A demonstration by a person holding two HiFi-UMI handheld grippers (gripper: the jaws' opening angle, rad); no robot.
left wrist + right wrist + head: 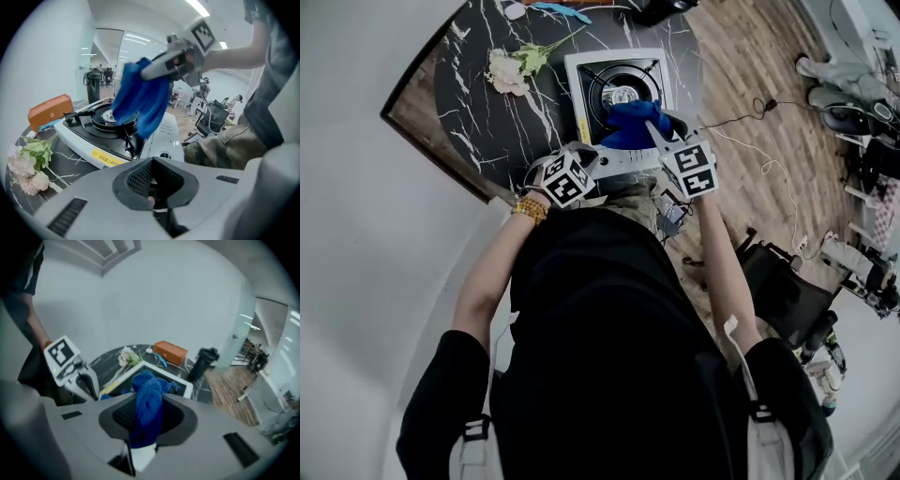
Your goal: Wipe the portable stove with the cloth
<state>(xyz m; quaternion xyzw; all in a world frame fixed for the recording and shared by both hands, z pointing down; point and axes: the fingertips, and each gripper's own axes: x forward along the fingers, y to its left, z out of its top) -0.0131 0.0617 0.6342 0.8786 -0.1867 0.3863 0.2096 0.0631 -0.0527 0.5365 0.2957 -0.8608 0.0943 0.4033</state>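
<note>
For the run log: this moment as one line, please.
right gripper: shut on blue cloth | blue cloth: hanging over portable stove | left gripper: shut, empty, near its front

Your cloth (pixel 150 394) is bright blue. Stove (pixel 163 136): white body, black top, yellow label strip (pixel 107 158) on the side. Table (pixel 478 112) is black marble with white veins. Flower (pixel 506 71): pale pink, green stem. Box (pixel 49 111) is orange. Your left claw (pixel 152 176) and right claw (pixel 145 414) are grey, marker cubes (pixel 567 178) black-and-white squares. Floor (pixel 750 84): brown wood planks.
</note>
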